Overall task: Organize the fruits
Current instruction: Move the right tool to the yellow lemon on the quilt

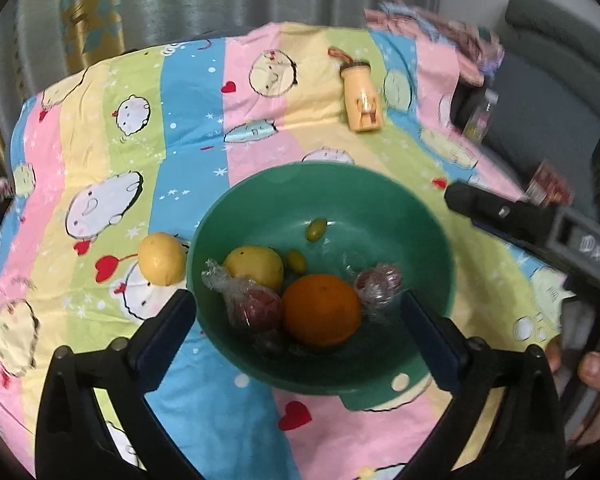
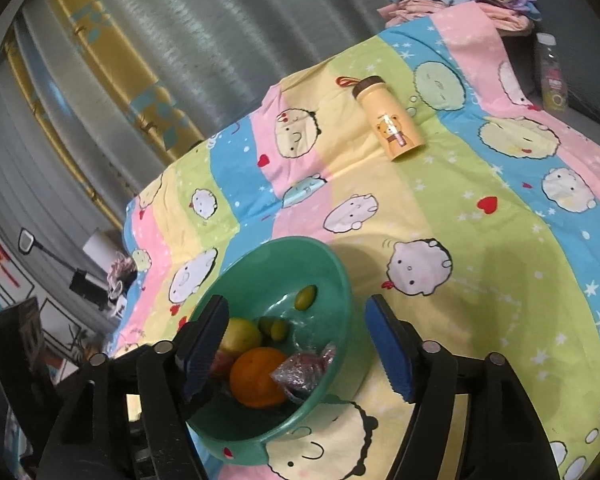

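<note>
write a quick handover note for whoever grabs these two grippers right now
Left gripper: open, empty, over the near side of the green bowl.
Right gripper: open, empty, at the bowl's right rim.
In the bowl: orange, yellow fruit, three small green fruits, two plastic-wrapped red fruits.
Left: one yellow fruit sits on the cloth beside the bowl's left rim; it likely goes in next.
The yellow bottle lies farther back.

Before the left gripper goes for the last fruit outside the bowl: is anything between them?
Nothing visible. The yellow fruit lies on the cloth against the green bowl, just ahead of the open left gripper, with only bare cloth between.
</note>
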Available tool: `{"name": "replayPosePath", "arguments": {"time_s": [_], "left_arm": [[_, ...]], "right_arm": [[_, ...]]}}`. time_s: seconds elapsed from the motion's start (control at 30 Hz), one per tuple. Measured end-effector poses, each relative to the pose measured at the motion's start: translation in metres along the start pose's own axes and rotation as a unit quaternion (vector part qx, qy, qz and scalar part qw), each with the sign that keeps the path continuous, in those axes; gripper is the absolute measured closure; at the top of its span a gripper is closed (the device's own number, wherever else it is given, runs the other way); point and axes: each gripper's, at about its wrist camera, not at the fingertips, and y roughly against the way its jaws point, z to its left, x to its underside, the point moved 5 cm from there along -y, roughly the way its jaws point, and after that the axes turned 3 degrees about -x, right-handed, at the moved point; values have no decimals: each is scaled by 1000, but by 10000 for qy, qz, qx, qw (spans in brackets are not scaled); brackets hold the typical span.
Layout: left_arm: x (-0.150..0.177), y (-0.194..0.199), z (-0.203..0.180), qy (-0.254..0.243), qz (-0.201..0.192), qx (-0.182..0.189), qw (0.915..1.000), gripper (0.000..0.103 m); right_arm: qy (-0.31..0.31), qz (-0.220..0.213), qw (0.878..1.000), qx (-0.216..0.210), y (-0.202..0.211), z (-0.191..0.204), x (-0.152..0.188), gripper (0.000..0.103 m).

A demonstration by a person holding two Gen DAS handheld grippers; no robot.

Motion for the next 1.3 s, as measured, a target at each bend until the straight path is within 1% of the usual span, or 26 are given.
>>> {"name": "replayPosePath", "arguments": {"time_s": [0.1, 0.2, 0.3, 0.37, 0.43, 0.57, 0.63, 0.67, 0.77, 0.87, 0.97, 1.03, 1.1, 1.13, 1.17, 1.23, 1.27, 1.3], "left_arm": [[5, 15, 16, 454, -157, 301, 9984, 0], [11, 35, 44, 923, -433, 366, 9941, 0], [20, 53, 81, 1309, -692, 133, 9889, 0], [31, 61, 109, 1588, -749, 1, 9845, 0], [44, 62, 130, 1830, -721, -111, 9804, 0], [69, 65, 153, 2033, -684, -115, 9767, 0], [79, 65, 159, 2076, -683, -23, 9758, 0], [85, 65, 162, 2097, -703, 30, 9752, 0], [92, 68, 170, 2126, -783, 140, 9739, 0], [97, 67, 178, 2142, -855, 296, 9726, 0], [101, 65, 189, 2283, -808, 400, 9694, 0], [102, 70, 198, 2415, -887, 469, 9652, 0], [102, 80, 209, 2540, -1026, 428, 9608, 0], [102, 86, 214, 2581, -1108, 432, 9588, 0], [103, 92, 219, 2601, -1189, 431, 9573, 0], [108, 102, 227, 2567, -1298, 349, 9571, 0], [110, 105, 230, 2544, -1305, 317, 9577, 0], [114, 107, 234, 2521, -1317, 320, 9582, 0]], "right_arm": [[-41, 13, 10000, 31, 1, -1, 1, 30], [-16, -33, 10000, -71, 3, 2, 2, 30], [217, -65, 9994, -265, 5, 17, 4, 30], [426, -62, 9984, -373, 5, 31, 7, 30], [709, -20, 9960, -548, 3, 49, 13, 30], [1285, 75, 9888, -757, 0, 87, 29, 30], [1593, 148, 9832, -874, -1, 107, 41, 30], [1736, 214, 9794, -1008, -2, 120, 49, 30], [2000, 421, 9702, -1303, -9, 146, 69, 30], [2316, 680, 9604, -1392, -22, 169, 95, 30], [2334, 960, 9586, -1315, -41, 177, 119, 30], [2206, 1096, 9619, -1188, -54, 177, 131, 30], [1992, 1180, 9682, -947, -74, 178, 139, 30], [1936, 1158, 9712, -766, -83, 179, 139, 30], [1878, 1139, 9743, -499, -97, 182, 139, 30], [2102, 1046, 9719, -181, -114, 195, 138, 31], [2271, 992, 9687, 163, -127, 203, 136, 31], [2350, 964, 9665, 372, -138, 208, 134, 31]]}}
